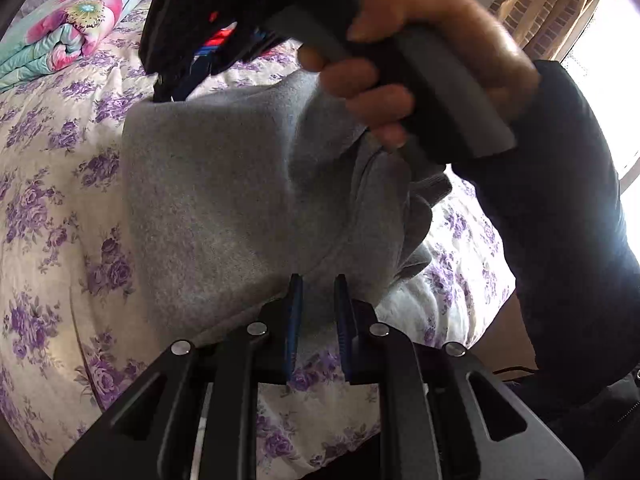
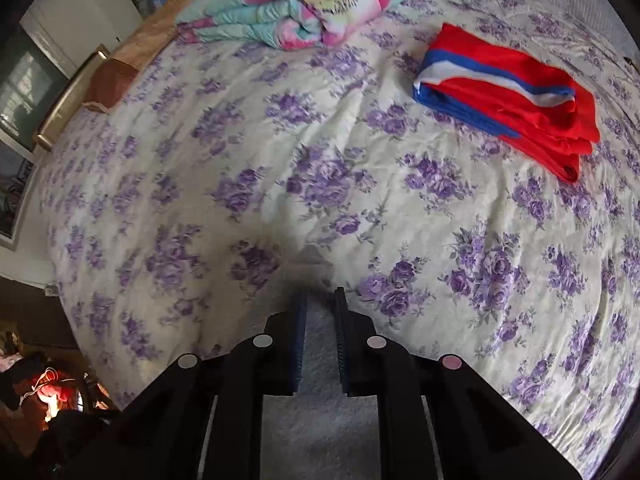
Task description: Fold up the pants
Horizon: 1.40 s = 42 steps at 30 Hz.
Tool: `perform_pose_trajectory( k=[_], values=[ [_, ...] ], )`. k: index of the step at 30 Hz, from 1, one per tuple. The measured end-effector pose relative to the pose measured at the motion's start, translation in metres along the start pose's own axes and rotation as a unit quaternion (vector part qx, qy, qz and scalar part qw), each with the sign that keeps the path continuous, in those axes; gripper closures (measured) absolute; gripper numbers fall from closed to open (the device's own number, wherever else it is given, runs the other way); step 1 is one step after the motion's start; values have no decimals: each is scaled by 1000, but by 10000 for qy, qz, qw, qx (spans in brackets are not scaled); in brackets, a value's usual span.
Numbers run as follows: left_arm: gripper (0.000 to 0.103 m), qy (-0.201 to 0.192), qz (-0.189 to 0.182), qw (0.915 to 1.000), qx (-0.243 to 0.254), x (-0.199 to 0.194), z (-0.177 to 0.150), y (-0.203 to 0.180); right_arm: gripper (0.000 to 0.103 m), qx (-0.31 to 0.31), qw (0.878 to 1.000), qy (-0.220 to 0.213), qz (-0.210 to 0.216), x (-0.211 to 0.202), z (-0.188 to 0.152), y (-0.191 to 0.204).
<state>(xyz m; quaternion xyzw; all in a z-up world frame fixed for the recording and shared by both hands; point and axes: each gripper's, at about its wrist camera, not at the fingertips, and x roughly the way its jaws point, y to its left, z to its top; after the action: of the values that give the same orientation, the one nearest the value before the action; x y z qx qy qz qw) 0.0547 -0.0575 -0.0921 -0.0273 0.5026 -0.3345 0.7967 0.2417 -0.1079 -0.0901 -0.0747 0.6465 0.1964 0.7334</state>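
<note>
The grey pants (image 1: 224, 200) hang lifted above the floral bed (image 1: 48, 208), stretched between both grippers. My left gripper (image 1: 318, 280) is shut on their lower edge. In the left wrist view my right gripper (image 1: 168, 84), held by a bare hand (image 1: 400, 64), pinches the top corner of the pants. In the right wrist view the right gripper (image 2: 320, 296) is shut on grey fabric (image 2: 320, 360), which fills the space between and below its fingers.
A folded red, white and blue garment (image 2: 512, 96) lies on the bed at the far right. A rolled floral quilt (image 2: 312, 4) sits at the head of the bed. A wooden headboard (image 2: 72, 96) and clutter on the floor (image 2: 48, 392) are at left.
</note>
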Motion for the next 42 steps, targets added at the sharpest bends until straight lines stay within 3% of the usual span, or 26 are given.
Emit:
perform_pose_trajectory(
  k=[2, 4, 7, 9, 13, 15, 21, 22, 25, 27, 29, 31, 34, 35, 36, 37, 38, 40, 42],
  values=[
    [89, 48, -52, 9999, -112, 4, 2, 7, 85, 13, 10000, 91, 34, 13, -2, -2],
    [89, 112, -205, 9996, -146, 4, 4, 12, 85, -29, 9999, -46, 93, -11, -6, -1],
    [89, 107, -298, 9995, -30, -6, 9, 13, 82, -200, 9962, -844, 92, -84, -32, -2],
    [89, -73, -137, 9999, 66, -19, 16, 13, 82, -295, 9893, -1427, -61, -133, -64, -6],
    [85, -367, -227, 9991, 34, -42, 36, 22, 81, -80, 9813, -1904, -270, -174, -124, -24],
    [78, -413, -90, 9991, 36, -44, 55, 25, 81, 69, 9820, -1874, -207, -168, -141, -31],
    [78, 37, -153, 9999, -29, 2, 112, 30, 81, 50, 9880, -1544, -72, -120, -162, -29],
    [78, 136, -159, 9998, -45, 13, 115, 29, 81, 19, 9886, -1499, -106, -114, -167, -27],
    [78, 271, -25, 9996, -44, 32, 121, 29, 83, 82, 9884, -1315, -757, -98, -180, -30],
    [79, 331, -134, 9993, -138, 40, 121, 35, 83, 236, 9887, -1271, -762, -91, -194, -38],
    [91, 376, -139, 9989, -233, 49, 122, 41, 83, 320, 9875, -1324, -792, -82, -202, -41],
    [94, 410, -64, 9989, -224, 57, 123, 43, 83, 283, 9848, -1420, -962, -74, -202, -38],
    [94, 393, -4, 9989, -240, 49, 123, 42, 78, 48, 9823, -1611, -958, -84, -201, -28],
    [93, 346, -61, 9991, -235, 40, 122, 43, 67, 90, 9824, -1719, -722, -94, -203, -29],
    [89, 236, -78, 9994, -243, 26, 120, 44, 58, 216, 9811, -1867, -459, -108, -208, -31],
    [69, 60, -45, 9996, -263, 10, 118, 46, 33, 407, 9772, -2063, -292, -121, -215, -35],
    [38, -177, 1, 9993, -321, -8, 115, 50, 15, 638, 9706, -2317, -134, -135, -223, -40],
    [10, -726, 197, 9957, -543, -47, 101, 62, 3, 1184, 9542, -2728, 342, -155, -243, -56],
    [10, -896, 340, 9928, -719, -69, 82, 74, 3, 1830, 9411, -2698, 895, -153, -259, -75]
  ],
)
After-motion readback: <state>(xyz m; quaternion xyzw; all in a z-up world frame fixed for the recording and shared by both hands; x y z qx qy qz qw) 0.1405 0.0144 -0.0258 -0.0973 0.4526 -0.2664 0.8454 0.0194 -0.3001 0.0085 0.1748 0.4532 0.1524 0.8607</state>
